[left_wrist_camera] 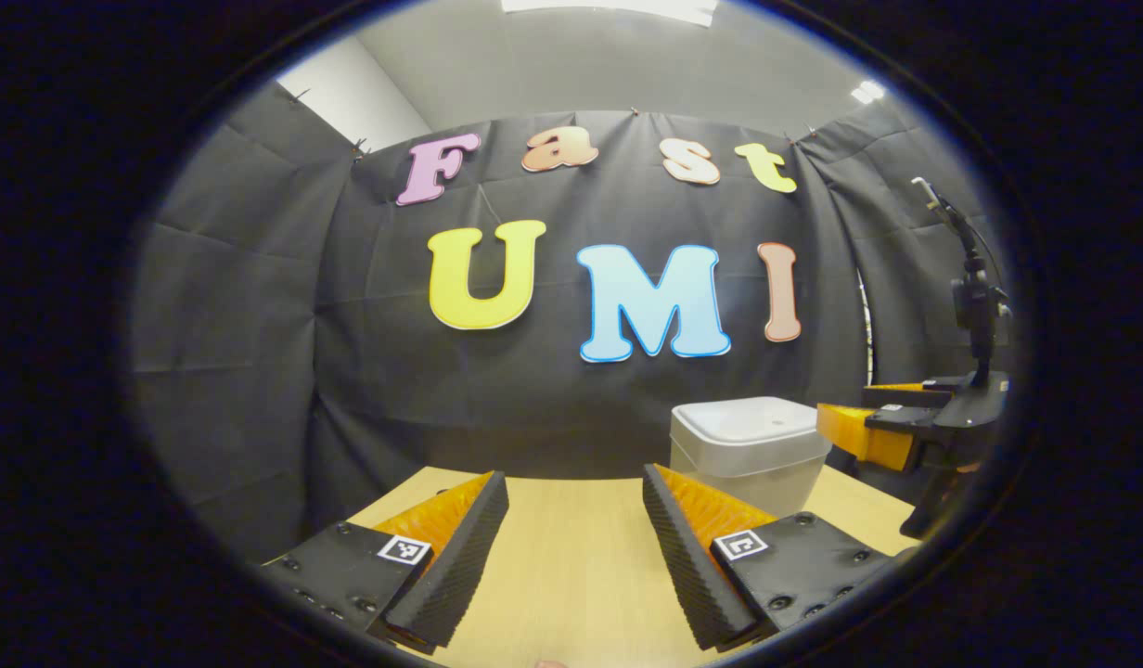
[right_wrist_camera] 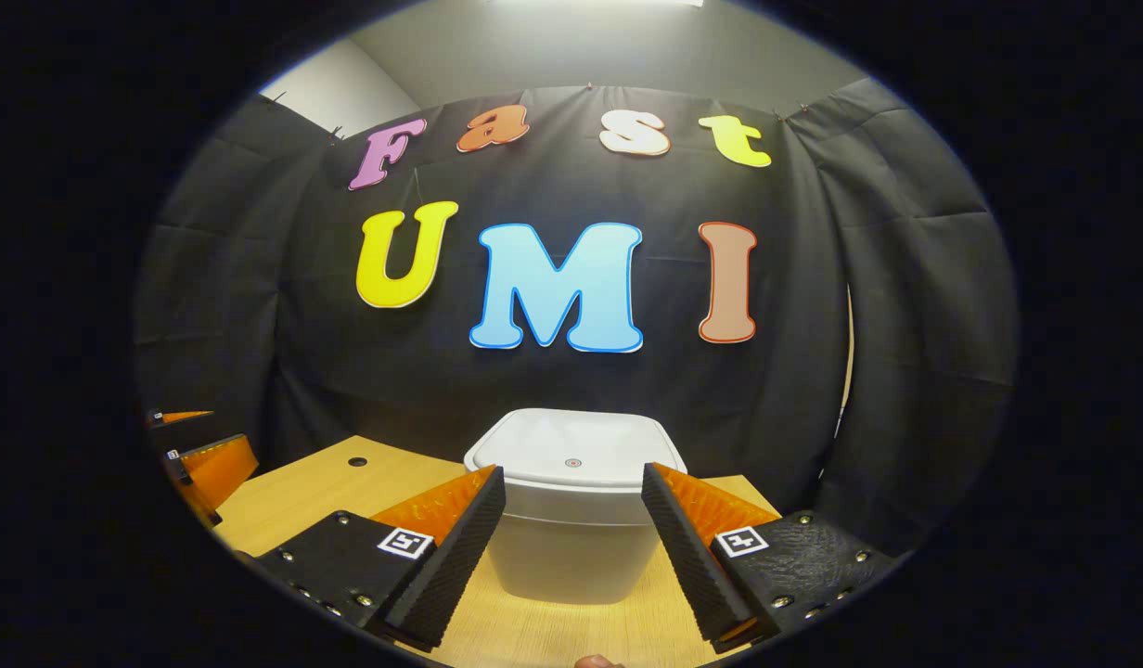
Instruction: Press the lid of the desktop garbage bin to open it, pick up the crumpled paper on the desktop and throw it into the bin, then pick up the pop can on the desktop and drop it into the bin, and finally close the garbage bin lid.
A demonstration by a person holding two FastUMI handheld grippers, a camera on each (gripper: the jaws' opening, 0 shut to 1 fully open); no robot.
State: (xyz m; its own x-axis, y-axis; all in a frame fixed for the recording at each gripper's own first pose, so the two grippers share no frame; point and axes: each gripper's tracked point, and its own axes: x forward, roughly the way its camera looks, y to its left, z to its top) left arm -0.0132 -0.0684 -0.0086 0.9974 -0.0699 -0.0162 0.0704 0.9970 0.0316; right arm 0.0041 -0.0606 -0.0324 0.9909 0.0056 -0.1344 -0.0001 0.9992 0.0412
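Facing you across the pale wooden desktop (right_wrist_camera: 312, 492) is the white square plastic garbage bin (right_wrist_camera: 571, 547), its lid (right_wrist_camera: 576, 445) down and flat; in the right gripper view it sits dead ahead, framed between the fingers of the right gripper (right_wrist_camera: 573, 543), whose jaws stand wide apart and hold nothing. In the left gripper view the bin (left_wrist_camera: 748, 455) is at the far right, and the left gripper (left_wrist_camera: 576, 547) hangs over bare wood with its jaws equally wide and empty. The other gripper (left_wrist_camera: 868, 431) shows just right of the bin there.

The bin looks like thin, light moulded plastic, smooth and probably slippery, so you should expect it to slide or tip if you push it sideways. Press straight down instead. The small round mark (right_wrist_camera: 572, 461) near the lid's front edge is likely the spot for the push latch; aim one fingertip there, gently, since the lid is stiff but the body is light. You do not need to grip it.
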